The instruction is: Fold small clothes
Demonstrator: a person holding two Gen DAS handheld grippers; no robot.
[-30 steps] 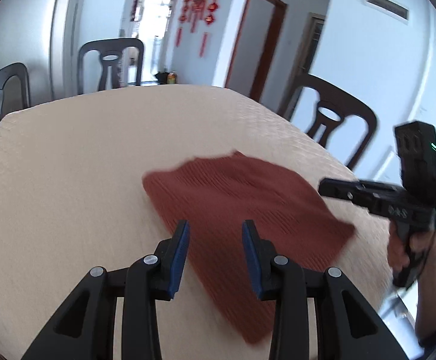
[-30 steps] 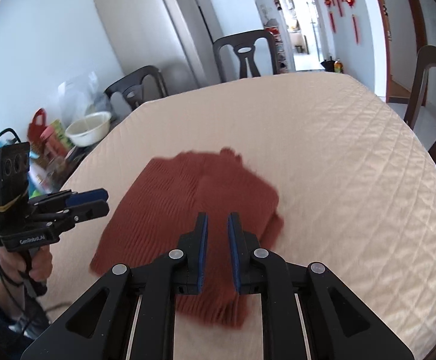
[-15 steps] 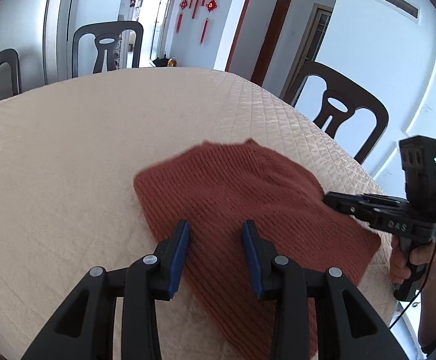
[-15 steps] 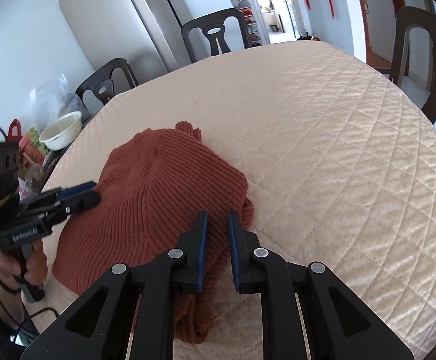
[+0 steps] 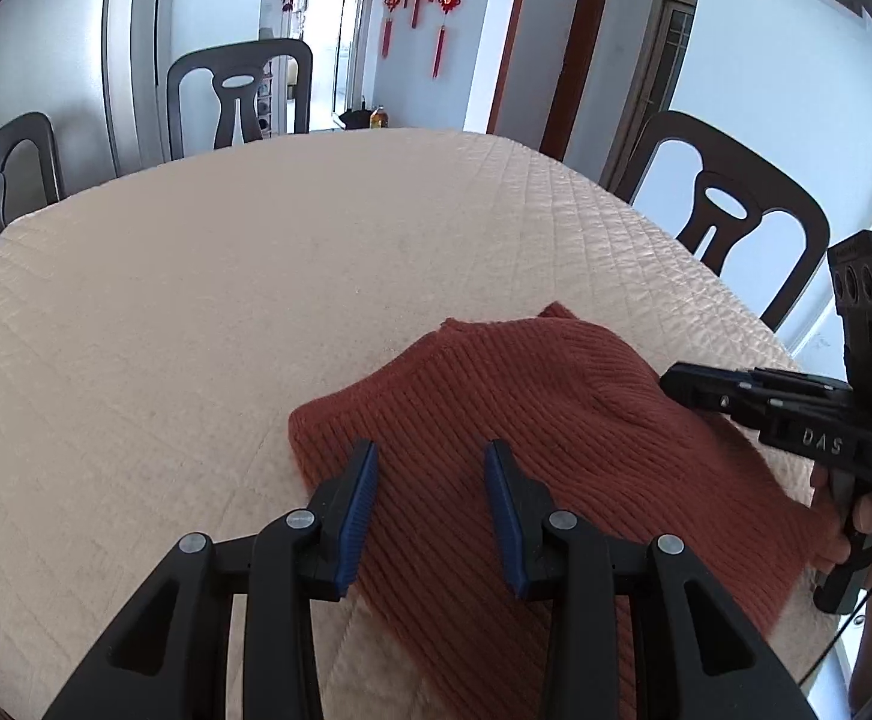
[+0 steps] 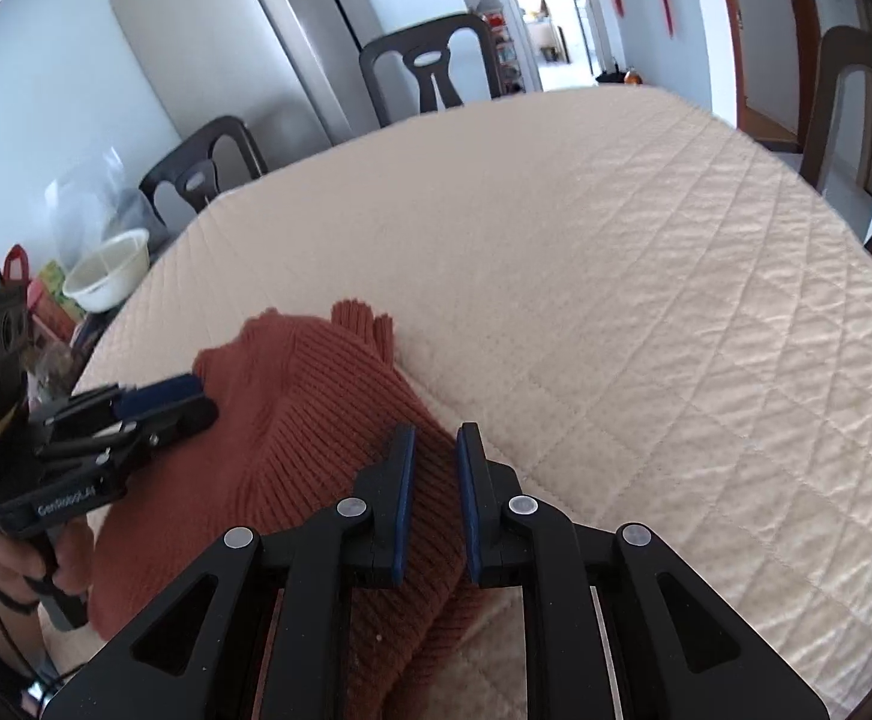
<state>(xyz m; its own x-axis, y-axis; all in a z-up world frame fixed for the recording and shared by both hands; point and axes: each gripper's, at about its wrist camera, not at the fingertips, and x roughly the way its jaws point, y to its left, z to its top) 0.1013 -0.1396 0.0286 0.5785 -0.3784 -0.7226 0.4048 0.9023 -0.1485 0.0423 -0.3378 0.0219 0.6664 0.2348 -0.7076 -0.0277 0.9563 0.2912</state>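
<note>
The rust-red ribbed knit garment [image 5: 532, 420] has gone from a blurred, flatter spread to a sharper, bunched heap nearer the table's near edge, and the right gripper [image 6: 436, 474], previously almost closed, has its blue pads slightly wider apart

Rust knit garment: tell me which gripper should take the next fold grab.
Probably left. The left gripper hangs open over the rust knit garment, near its edge. The right gripper, jaws barely apart, sits above a bunched fold.
</note>
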